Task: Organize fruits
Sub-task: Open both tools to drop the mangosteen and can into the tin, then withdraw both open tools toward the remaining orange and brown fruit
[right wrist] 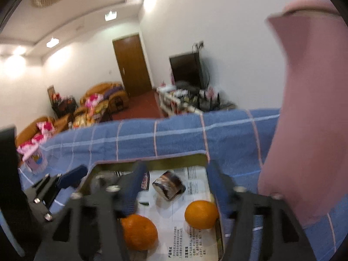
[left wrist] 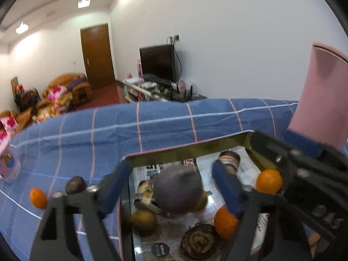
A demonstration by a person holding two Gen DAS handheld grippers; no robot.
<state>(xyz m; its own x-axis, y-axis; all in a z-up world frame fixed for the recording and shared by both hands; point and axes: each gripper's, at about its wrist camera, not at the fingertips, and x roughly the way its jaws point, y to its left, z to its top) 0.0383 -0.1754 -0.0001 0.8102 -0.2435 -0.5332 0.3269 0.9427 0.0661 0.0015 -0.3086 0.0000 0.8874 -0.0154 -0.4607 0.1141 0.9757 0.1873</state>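
Both grippers hang over the box (left wrist: 189, 150), a shallow tray lined with newspaper that sits on the blue checked cloth (left wrist: 152, 121); the step in hand looks like a drop-off, fruit being let go into the box. The left gripper (left wrist: 169, 187) has its jaws wide apart, one finger outside the left wall and the other over the lining; a grey-purple round fruit (left wrist: 177, 188) sits between them, blurred, and neither pad seems to press on it, so I judge it released. The right gripper (right wrist: 176, 187) also stands open, nothing clamped; a small dark fruit (right wrist: 168, 183) lies on the paper between its fingers, clear of both. Already in the box are three oranges, one (right wrist: 201, 214) by the right wall, one (right wrist: 140, 231) under the right gripper's left finger, one (left wrist: 225, 221) toward the front, plus a pear (left wrist: 143, 219), a dark wrinkled fruit (left wrist: 199, 240) and some brown pieces I cannot name. Still out on the cloth, left of the box, are an orange (left wrist: 38, 198) and a dark fruit (left wrist: 76, 184); these seem the remaining work. The next move calls for lifting the left gripper clear of the wall without knocking it, then swinging left to those two; the round orange may roll, so the jaws should close squarely across its middle.
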